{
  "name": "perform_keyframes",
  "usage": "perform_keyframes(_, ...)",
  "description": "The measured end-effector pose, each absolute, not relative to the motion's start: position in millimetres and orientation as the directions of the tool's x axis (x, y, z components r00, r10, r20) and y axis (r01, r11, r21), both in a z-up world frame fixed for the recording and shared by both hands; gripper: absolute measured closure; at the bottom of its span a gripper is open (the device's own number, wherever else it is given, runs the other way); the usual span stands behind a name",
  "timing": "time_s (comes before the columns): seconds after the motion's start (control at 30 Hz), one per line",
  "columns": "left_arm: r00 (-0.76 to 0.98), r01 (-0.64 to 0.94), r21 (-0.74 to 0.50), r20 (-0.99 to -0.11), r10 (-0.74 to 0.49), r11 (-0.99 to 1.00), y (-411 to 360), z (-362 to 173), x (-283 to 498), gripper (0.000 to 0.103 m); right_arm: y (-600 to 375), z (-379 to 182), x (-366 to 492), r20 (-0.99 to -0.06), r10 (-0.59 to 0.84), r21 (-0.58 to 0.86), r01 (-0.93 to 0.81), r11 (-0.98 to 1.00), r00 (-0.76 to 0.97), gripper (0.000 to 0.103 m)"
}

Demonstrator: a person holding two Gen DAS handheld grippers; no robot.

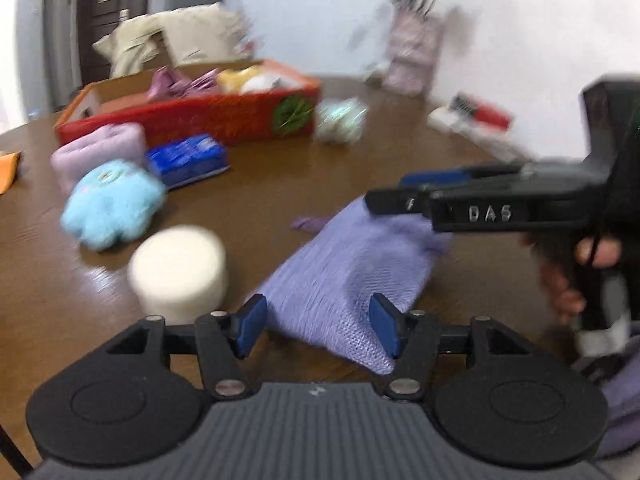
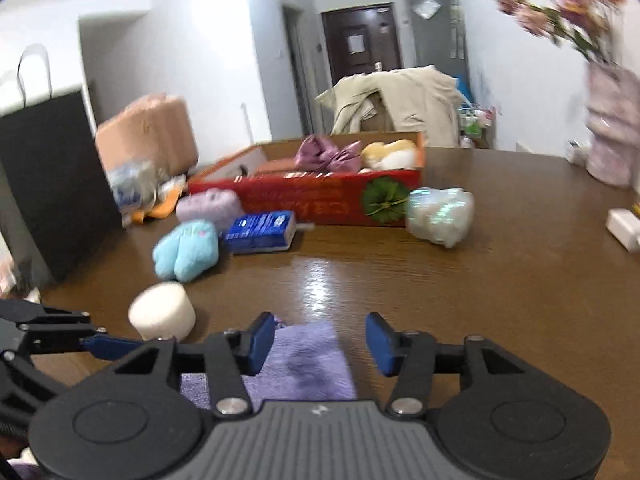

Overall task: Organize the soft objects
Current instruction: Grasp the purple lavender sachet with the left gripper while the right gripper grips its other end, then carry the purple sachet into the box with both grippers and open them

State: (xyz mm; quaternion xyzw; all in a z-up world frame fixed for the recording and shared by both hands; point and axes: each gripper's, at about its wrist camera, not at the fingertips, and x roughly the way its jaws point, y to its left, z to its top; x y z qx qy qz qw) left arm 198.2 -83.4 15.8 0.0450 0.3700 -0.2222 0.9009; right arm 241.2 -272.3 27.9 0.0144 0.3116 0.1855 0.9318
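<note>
Lavender knit pouch [image 1: 344,276] lies on the glossy brown table [image 1: 400,152] — both tools [image 1: 318,330] [image 2: 320,344] released, white-walled room behind.

Bare table [image 2: 500,292] lies open right of centre; white cylinder [image 2: 162,312] and blue plush [image 2: 186,254] crowd left.

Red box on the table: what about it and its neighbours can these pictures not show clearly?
- Red box: printed side text blurred in both views.
- Box contents: its wall hides all but a pink bow and a yellow plush.
- Blue pack: label unreadable, motion blur.
- Purple cloth: near end hidden under right tool.
</note>
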Motion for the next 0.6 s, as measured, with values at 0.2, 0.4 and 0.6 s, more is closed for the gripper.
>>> perform_keyframes(0.2, 0.685, 0.362, -0.101, -0.645, -0.338, 0.927, -61.8, 19.3, 192.0, 0.051, -262.5, 13.7, 232.1, -0.607, 0.359, 0.180, -0.317, 0.931, 0.709, 0.055)
perform_keyframes(0.4, 0.666, 0.415, -0.123, -0.634, -0.393, 0.902, -69.2, 19.6, 196.7, 0.051, -258.6, 2.5, 227.0, -0.618, 0.315, 0.144, -0.290, 0.946, 0.721, 0.057)
perform_keyframes(0.6, 0.687, 0.415, -0.138, -0.600, -0.409, 0.899, -63.5, 27.1, 188.4, 0.061, -246.5, 0.6, 218.9, -0.610, 0.290, 0.048, -0.331, 0.942, 0.737, 0.073)
